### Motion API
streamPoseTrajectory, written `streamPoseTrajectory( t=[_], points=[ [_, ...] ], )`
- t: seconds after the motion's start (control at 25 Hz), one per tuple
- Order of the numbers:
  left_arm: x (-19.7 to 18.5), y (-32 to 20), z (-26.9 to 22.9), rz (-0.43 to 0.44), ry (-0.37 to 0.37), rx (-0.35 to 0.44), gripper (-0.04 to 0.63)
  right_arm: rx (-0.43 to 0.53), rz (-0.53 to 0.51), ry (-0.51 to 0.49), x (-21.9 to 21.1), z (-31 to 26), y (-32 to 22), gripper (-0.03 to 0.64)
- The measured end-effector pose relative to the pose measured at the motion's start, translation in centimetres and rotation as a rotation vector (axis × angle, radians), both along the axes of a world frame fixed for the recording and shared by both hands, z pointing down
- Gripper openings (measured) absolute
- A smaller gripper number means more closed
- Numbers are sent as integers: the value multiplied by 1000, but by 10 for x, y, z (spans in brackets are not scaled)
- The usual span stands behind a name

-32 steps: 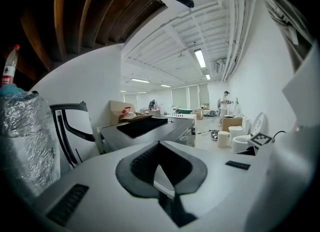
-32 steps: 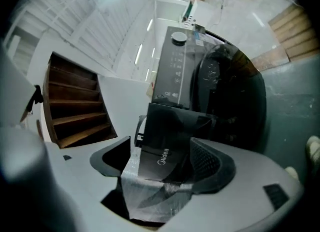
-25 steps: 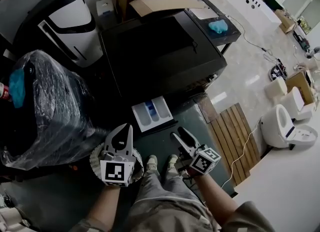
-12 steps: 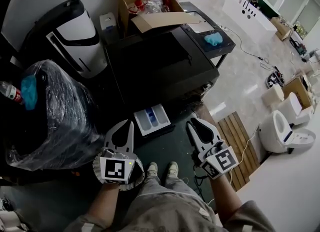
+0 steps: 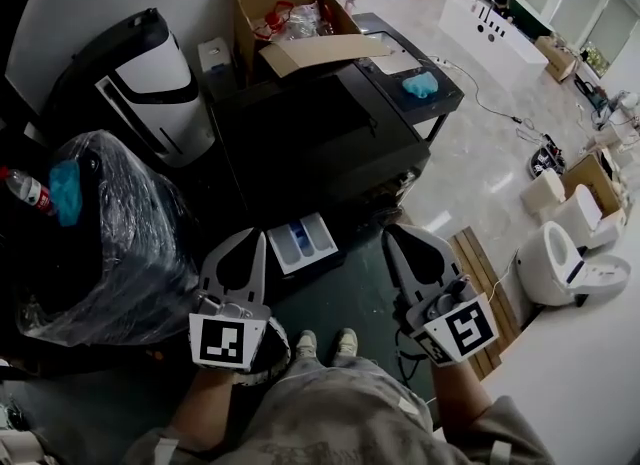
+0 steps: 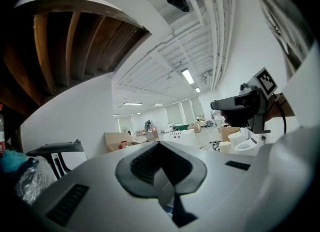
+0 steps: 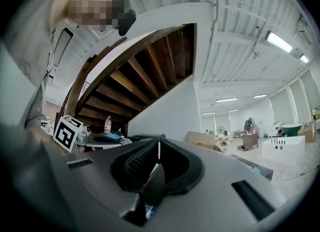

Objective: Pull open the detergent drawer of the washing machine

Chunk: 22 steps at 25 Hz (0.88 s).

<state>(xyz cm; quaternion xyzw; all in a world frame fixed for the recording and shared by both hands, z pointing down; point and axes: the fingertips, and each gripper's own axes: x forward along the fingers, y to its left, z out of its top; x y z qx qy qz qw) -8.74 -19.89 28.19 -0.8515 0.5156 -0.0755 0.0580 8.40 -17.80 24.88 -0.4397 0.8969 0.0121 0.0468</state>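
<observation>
The black washing machine (image 5: pixel 320 138) stands in the middle of the head view. Its white detergent drawer (image 5: pixel 306 240), with a blue compartment inside, sticks out of the front, pulled open. My left gripper (image 5: pixel 261 237) is held up in front of me, left of the drawer and apart from it, its jaws shut and empty. My right gripper (image 5: pixel 389 232) is raised at the drawer's right, also clear of it, jaws shut on nothing. Both gripper views look level across the room: the left gripper (image 6: pixel 159 143) and the right gripper (image 7: pixel 159 140) each show the jaws meeting.
An open cardboard box (image 5: pixel 290 3) sits on the machine. A plastic-wrapped dark appliance (image 5: pixel 95 238) stands at left, a black-and-white appliance (image 5: pixel 140 63) behind it. A blue cloth (image 5: pixel 420 83) lies on a black stand. Wooden slats (image 5: pixel 485 288) and white toilets (image 5: pixel 560 253) are at right.
Both grippers rose toward the head camera. The right one rolled, its marker cube now facing up, and its jaws came together. The drawer stayed pulled out.
</observation>
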Motion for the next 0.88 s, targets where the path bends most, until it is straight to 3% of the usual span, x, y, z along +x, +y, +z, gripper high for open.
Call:
streamPoseTrajectory(
  t=[0.24, 0.88],
  points=[
    [12, 5, -24, 27, -22, 41, 14, 41, 3, 13, 6, -29, 7, 34],
    [28, 0, -24, 68, -29, 29, 15, 43, 20, 60, 12, -29, -3, 34]
  ],
)
